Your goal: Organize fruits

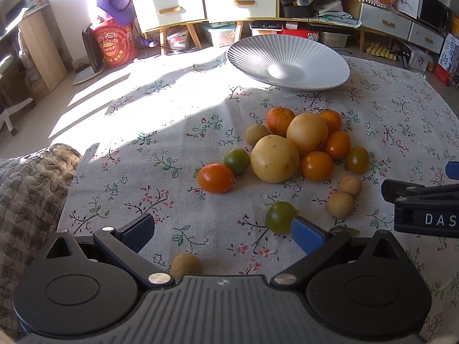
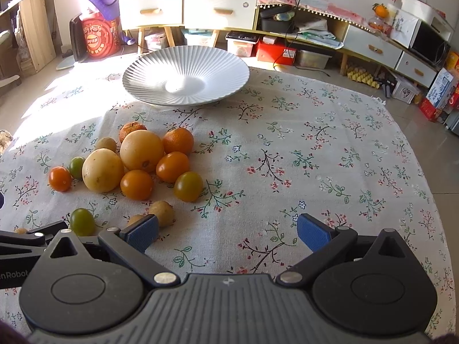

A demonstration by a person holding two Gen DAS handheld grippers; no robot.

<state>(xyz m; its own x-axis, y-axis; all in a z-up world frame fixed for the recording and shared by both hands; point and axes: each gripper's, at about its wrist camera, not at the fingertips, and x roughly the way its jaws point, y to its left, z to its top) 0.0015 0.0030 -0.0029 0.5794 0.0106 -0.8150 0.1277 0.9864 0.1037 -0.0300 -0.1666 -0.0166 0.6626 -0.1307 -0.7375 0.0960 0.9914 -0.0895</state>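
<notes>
A pile of fruit lies on the floral tablecloth: two large yellow fruits (image 1: 274, 159) (image 2: 102, 170), two mandarins (image 1: 280, 121) (image 2: 178, 140), several orange and green tomatoes (image 1: 215, 178) (image 2: 136, 184), and small tan longans (image 1: 340, 205) (image 2: 162, 213). A white ribbed plate (image 1: 288, 61) (image 2: 186, 76) stands empty behind the pile. My left gripper (image 1: 223, 233) is open and empty, with a green tomato (image 1: 281, 217) by its right finger and a longan (image 1: 186, 266) under it. My right gripper (image 2: 228, 233) is open and empty, to the right of the pile.
The round table's cloth (image 2: 330, 154) stretches to the right of the fruit. A quilted cushion (image 1: 25, 200) lies at the table's left edge. Cabinets and boxes (image 2: 218, 11) line the far wall behind the table.
</notes>
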